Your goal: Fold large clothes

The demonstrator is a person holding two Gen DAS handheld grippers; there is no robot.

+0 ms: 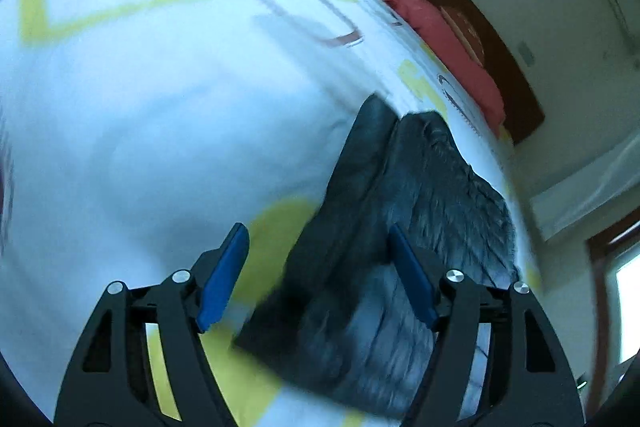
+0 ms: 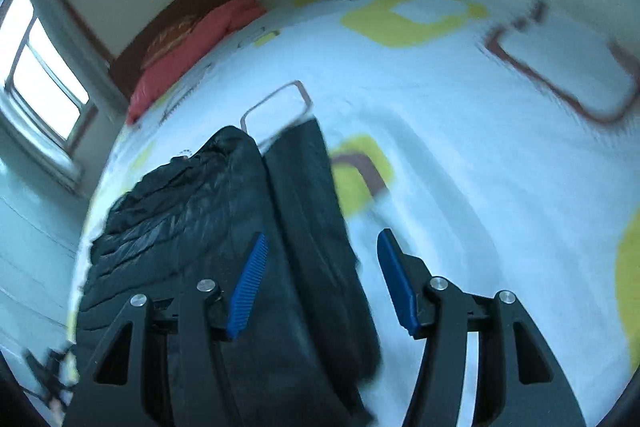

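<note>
Both views motion-blurred; the jacket's (image 1: 372, 247) near end is cut off behind the gripper frames at the bottom. Jacket: black, quilted, shiny, folded into a long bundle, lying on the bed (image 1: 140, 127), lower centre-right in the left view, lower left in the right view. Left gripper (image 1: 320, 275) spread, pinching nothing. Right gripper (image 2: 324, 279) spread, empty too. Red pillow (image 2: 192, 47) at the headboard.

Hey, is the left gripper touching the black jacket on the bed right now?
Cannot tell. In the left wrist view the left gripper stands open over the black jacket, with no pad pressing cloth, but the blur and angle hide whether the fingers graze it.
</note>
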